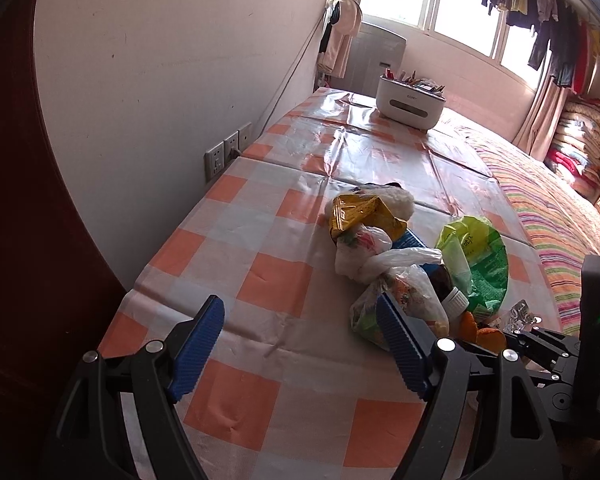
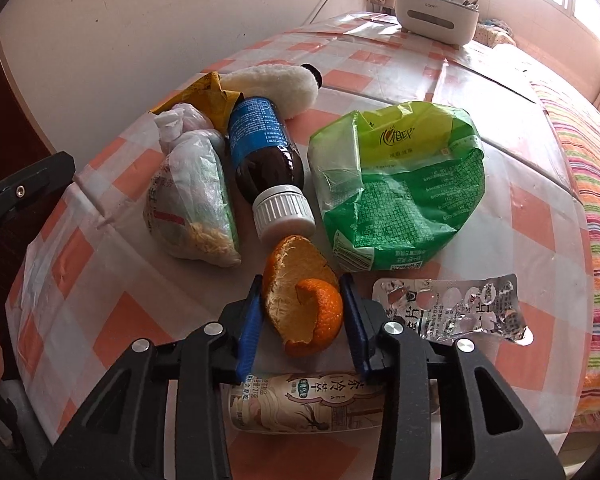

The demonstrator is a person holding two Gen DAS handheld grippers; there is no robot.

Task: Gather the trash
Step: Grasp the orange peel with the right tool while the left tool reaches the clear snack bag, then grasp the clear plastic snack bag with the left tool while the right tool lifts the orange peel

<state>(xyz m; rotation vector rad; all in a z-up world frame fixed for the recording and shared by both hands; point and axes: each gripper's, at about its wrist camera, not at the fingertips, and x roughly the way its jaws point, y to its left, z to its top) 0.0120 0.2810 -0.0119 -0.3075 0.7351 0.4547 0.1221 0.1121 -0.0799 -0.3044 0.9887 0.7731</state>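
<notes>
The orange peel (image 2: pixel 302 312) lies on the desk (image 2: pixel 112 320) directly between the right hand-held gripper (image 2: pixel 304 320)'s narrowed fingers, bracketed but perhaps not yet clamped, while the left hand-held gripper (image 1: pixel 300 356) gapes wide, farther off.

Daylight pours through the wide window (image 1: pixel 460 12) at the far end, washing the room pink-white. Below it runs the table (image 1: pixel 260 264), its orange-and-white checked plastic cloth glaring where the light hits. Left of the table, a plain pale wall (image 1: pixel 160 60) with a row of sockets (image 1: pixel 226 152) just above the table edge. Right of the table, a striped bedspread (image 1: pixel 548 216), folded quilts (image 1: pixel 580 148) stacked beyond. Clothes (image 1: pixel 540 4) hang on a line across the window. A white organizer box (image 1: pixel 410 102) sits at the table's far end.
</notes>
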